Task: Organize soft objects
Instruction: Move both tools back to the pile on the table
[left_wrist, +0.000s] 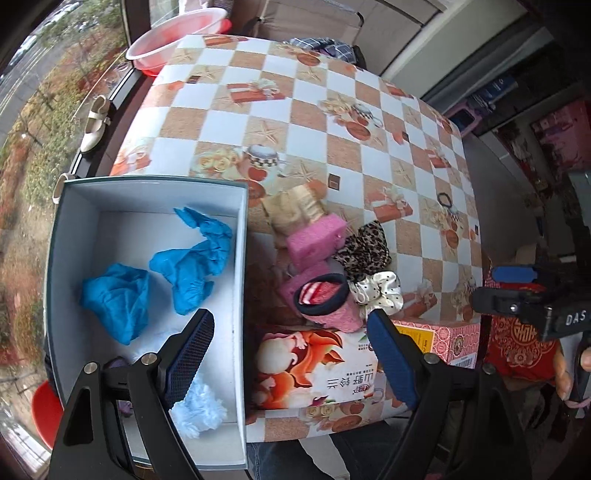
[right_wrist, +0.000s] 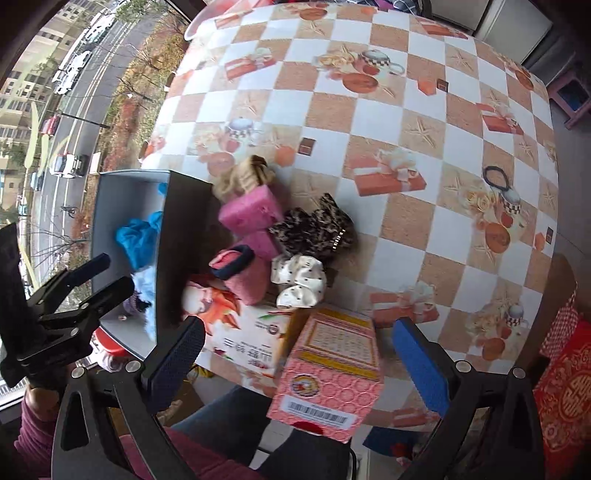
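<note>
An open box (left_wrist: 147, 184) (right_wrist: 122, 184) at the table's left holds two blue crumpled gloves (left_wrist: 192, 258) and a light blue fluffy piece (left_wrist: 199, 406). Right of it lies a pile: a beige scrunchie (left_wrist: 295, 206), a pink sponge (left_wrist: 316, 236) (right_wrist: 251, 210), a leopard scrunchie (left_wrist: 364, 251) (right_wrist: 314, 229), a white dotted scrunchie (left_wrist: 376, 291) (right_wrist: 299, 280) and a pink rolled sock with a dark band (left_wrist: 325, 295) (right_wrist: 240, 273). My left gripper (left_wrist: 291, 350) is open and empty, above the box's right wall. My right gripper (right_wrist: 295, 354) is open and empty, over the front edge.
A printed tissue pack (left_wrist: 314, 369) and a pink carton (right_wrist: 328, 373) sit at the front edge. A black hair tie (right_wrist: 496, 175) lies at the right of the checkered table (right_wrist: 369, 110). A pink basin (left_wrist: 173, 37) stands far left. A window is on the left.
</note>
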